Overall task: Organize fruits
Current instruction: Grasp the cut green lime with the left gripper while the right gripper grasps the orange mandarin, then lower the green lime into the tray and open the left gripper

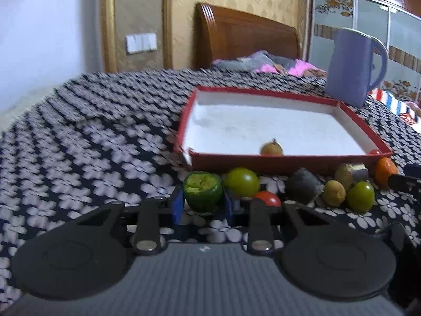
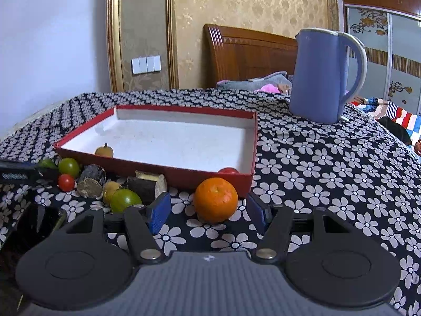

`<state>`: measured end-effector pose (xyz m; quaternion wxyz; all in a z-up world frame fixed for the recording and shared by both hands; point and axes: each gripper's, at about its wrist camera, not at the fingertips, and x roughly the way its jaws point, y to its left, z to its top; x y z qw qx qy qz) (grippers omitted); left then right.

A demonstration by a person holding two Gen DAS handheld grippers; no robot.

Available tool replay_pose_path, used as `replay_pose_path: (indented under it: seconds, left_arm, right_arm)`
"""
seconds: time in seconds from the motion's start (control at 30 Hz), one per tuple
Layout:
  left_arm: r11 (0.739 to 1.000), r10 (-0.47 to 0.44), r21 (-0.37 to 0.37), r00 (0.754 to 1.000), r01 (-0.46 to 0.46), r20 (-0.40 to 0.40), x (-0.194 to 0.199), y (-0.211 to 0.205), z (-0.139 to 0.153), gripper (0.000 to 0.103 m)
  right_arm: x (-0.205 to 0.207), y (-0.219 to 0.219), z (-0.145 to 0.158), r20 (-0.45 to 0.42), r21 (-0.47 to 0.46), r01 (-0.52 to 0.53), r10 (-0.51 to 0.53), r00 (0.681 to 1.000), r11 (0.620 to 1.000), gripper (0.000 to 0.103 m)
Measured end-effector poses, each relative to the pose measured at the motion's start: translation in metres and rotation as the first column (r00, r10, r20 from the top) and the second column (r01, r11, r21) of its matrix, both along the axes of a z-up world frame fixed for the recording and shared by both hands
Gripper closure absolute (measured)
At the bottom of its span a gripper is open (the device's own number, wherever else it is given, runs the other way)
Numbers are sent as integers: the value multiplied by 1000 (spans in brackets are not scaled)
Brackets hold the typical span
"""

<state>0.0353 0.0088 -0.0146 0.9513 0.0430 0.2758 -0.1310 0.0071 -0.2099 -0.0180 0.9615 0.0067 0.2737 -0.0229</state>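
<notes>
Fruit lies in a row on the flowery cloth of the surface [image 2: 329, 163], just in front of the red box [image 2: 210, 175]. My left gripper [image 1: 202, 202] is squeezed tight on a cut green fruit [image 1: 202, 191], with a blue pad on each side of it. My right gripper [image 2: 210, 210] is open, and the orange [image 2: 216, 200] sits between its blue pads, not touched by them. Inside the box I see one small brown fruit [image 2: 104, 150] by the near wall and a red tomato [image 2: 228, 170] in the near corner. A blue kettle [image 2: 322, 76] stands behind the box, well apart from the fruit.
</notes>
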Motion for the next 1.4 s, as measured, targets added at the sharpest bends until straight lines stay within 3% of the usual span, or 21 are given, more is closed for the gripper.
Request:
replay_pose_path:
  seconds: [0.3, 0.47, 0.6, 0.97, 1.17, 1.3, 1.4]
  left_arm:
    - [1000, 25, -12, 998, -24, 55, -15, 15, 25, 75]
    - [1000, 19, 6, 996, -19, 87, -23, 11, 41, 75]
    - [999, 19, 23, 992, -22, 122, -27, 11, 55, 75]
    - [999, -28, 51, 987, 20, 161, -15, -11, 79, 75]
    - [995, -66, 83, 987, 54, 150, 20, -48, 86, 75]
    - [990, -77, 131, 985, 57, 156, 45, -78, 80, 75]
    - [989, -92, 124, 987, 76, 129, 64, -92, 72, 75]
  right_arm:
    - [30, -5, -7, -82, -31, 20, -23, 996, 999, 41]
    - [34, -11, -12, -110, 17, 10, -9, 994, 1000, 60]
    - [33, -12, -11, -108, 32, 5, -2, 994, 999, 62]
    - [-2, -20, 5, 1, 114, 6, -6, 1000, 993, 62]
    - [-31, -20, 18, 69, 142, -22, 12, 998, 990, 62]
    - [-44, -20, 24, 99, 163, -38, 22, 995, 986, 62]
    - [-49, -19, 27, 113, 162, -48, 30, 993, 986, 62]
